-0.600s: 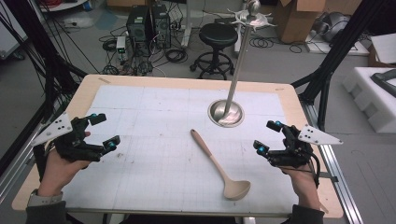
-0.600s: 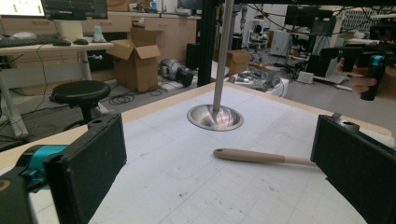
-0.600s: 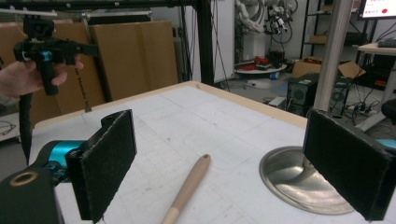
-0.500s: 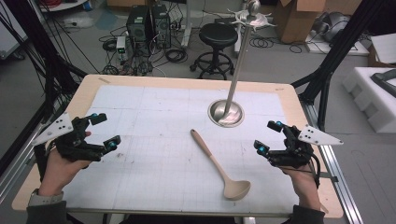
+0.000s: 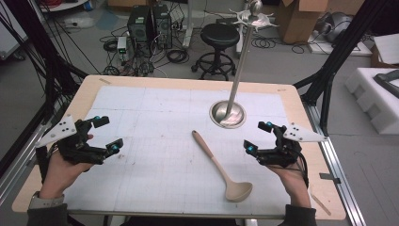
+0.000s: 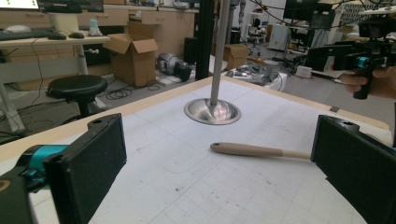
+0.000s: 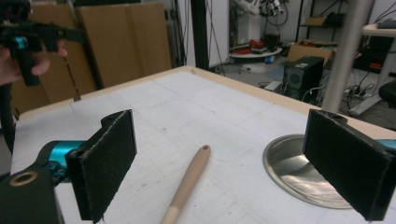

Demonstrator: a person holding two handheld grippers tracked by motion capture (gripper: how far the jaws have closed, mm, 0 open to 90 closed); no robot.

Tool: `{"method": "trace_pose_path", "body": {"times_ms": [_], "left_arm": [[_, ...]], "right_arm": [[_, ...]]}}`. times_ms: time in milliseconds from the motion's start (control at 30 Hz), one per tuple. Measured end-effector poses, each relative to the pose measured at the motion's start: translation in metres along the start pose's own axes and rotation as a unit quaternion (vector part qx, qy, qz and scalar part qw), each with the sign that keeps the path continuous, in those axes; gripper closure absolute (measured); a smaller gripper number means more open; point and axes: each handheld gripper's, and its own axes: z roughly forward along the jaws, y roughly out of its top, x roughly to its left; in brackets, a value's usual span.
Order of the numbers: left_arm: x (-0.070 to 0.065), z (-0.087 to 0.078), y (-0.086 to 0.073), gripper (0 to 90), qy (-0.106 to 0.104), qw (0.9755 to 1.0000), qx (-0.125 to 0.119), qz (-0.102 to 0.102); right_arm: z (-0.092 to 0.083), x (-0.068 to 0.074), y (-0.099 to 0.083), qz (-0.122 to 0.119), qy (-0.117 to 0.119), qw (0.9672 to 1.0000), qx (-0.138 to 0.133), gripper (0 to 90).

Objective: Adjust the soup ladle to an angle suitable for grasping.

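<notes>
Between the wide-open, empty left gripper and right gripper lies a beige ladle, likely light, stiff, best pinched mid-handle.

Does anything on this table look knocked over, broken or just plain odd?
Nothing stands out. The beige wooden ladle lies flat and whole on the white gridded mat, slanting across its grid lines. The tall metal stand with its round steel base rises from the mat behind it. Only a few dark specks mark the mat.
</notes>
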Motion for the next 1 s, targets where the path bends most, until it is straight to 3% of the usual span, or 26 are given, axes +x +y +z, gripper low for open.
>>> {"method": "trace_pose_path", "body": {"times_ms": [267,533,567,633,667,733,767,800,833,867,1000], "left_arm": [[0.002,-0.004,0.002,3.9,0.004,1.0000,-0.006,-0.002],[0.002,-0.008,0.004,3.9,0.004,1.0000,-0.008,0.002],[0.002,-0.008,0.004,3.9,0.004,1.0000,-0.007,0.002],[0.002,-0.008,0.004,3.9,0.004,1.0000,-0.006,0.001],[0.002,-0.008,0.004,3.9,0.004,1.0000,-0.006,0.000],[0.002,-0.008,0.004,3.9,0.003,1.0000,-0.005,0.001],[0.002,-0.008,0.004,3.9,0.003,1.0000,-0.005,0.001],[0.002,-0.008,0.004,3.9,0.003,1.0000,-0.004,0.001],[0.002,-0.008,0.003,3.9,0.004,1.0000,-0.001,0.003],[0.002,-0.008,0.003,3.9,0.004,1.0000,-0.001,0.003],[0.003,-0.008,0.002,3.9,0.006,1.0000,0.001,0.001]], "right_arm": [[0.029,0.003,0.000,-0.011,0.011,0.9994,0.031,10.0],[0.043,-0.006,0.000,0.000,0.004,0.9985,0.055,21.6],[0.046,-0.007,-0.001,0.007,0.002,0.9980,0.063,28.4],[0.048,-0.008,-0.001,0.005,0.000,0.9979,0.064,31.4],[0.051,-0.008,-0.003,0.009,-0.003,0.9973,0.073,39.8],[0.052,-0.008,-0.003,0.008,-0.004,0.9970,0.077,42.1],[0.055,-0.008,-0.004,0.007,-0.006,0.9965,0.083,51.3],[0.055,-0.008,-0.004,0.007,-0.006,0.9965,0.083,51.3],[0.057,-0.008,-0.005,0.006,-0.008,0.9960,0.088,58.5],[0.057,-0.008,-0.005,0.006,-0.008,0.9960,0.088,58.5],[0.065,-0.011,-0.007,0.014,-0.017,0.9948,0.100,75.9]]}}
